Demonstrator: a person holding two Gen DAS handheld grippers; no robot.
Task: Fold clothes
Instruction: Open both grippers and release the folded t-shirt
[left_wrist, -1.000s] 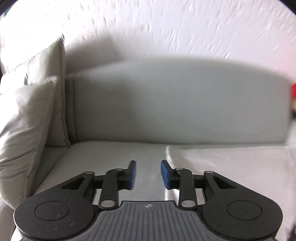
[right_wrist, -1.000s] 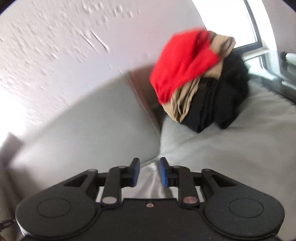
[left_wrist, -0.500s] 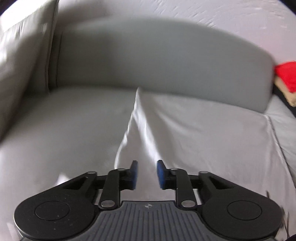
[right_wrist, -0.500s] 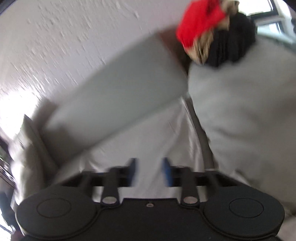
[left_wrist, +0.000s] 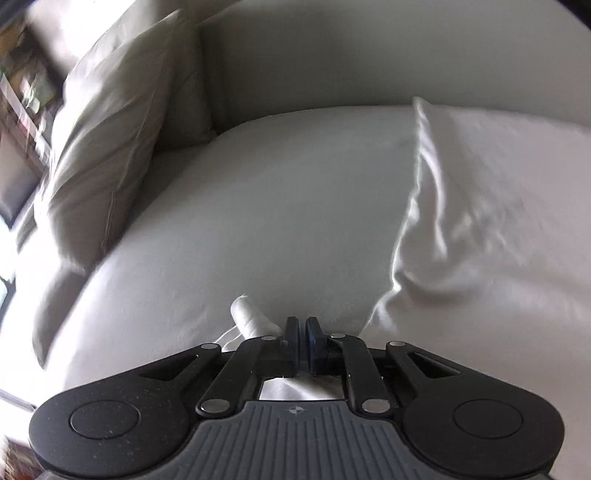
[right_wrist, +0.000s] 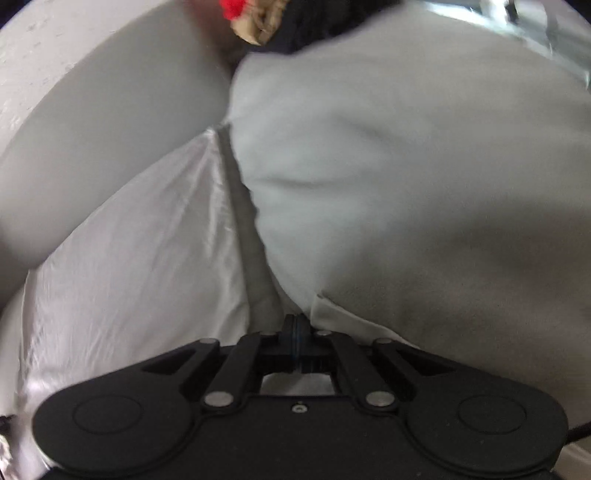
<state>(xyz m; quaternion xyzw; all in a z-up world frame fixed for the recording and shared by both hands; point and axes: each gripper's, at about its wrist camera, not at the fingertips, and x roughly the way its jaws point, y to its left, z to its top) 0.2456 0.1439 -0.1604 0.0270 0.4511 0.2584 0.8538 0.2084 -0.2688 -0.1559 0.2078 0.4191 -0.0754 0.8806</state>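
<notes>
Grey sofa cushions (left_wrist: 258, 206) fill both views, with a loose pillow (left_wrist: 110, 147) leaning against the backrest on the left and a heap of red, tan and black clothes (right_wrist: 266, 14) piled at the far right end of the seat. Spread flat on the seat lies the white garment (left_wrist: 498, 206), its near edge running toward both tools.

From the left wrist view, the left gripper (left_wrist: 302, 328) has its jaws pinched nearly together on a near corner of the white cloth; a small rolled tuft pokes out just beside the left finger and more fabric shows beneath the jaws. From the right wrist view, the right gripper (right_wrist: 295, 325) has its jaws pressed fully together at the garment's other near edge, just beside the seam between two cushions (whether cloth is truly caught between the pads cannot be told, since they hide the contact).

The step in hand looks like lifting the near hem to fold it toward the backrest. To do it well, both corners should rise together at equal height, keeping the hem taut between them so no diagonal crease forms. The satin-like cloth probably slips easily, so a firm pinch matters, and the far edge should stay flat.
</notes>
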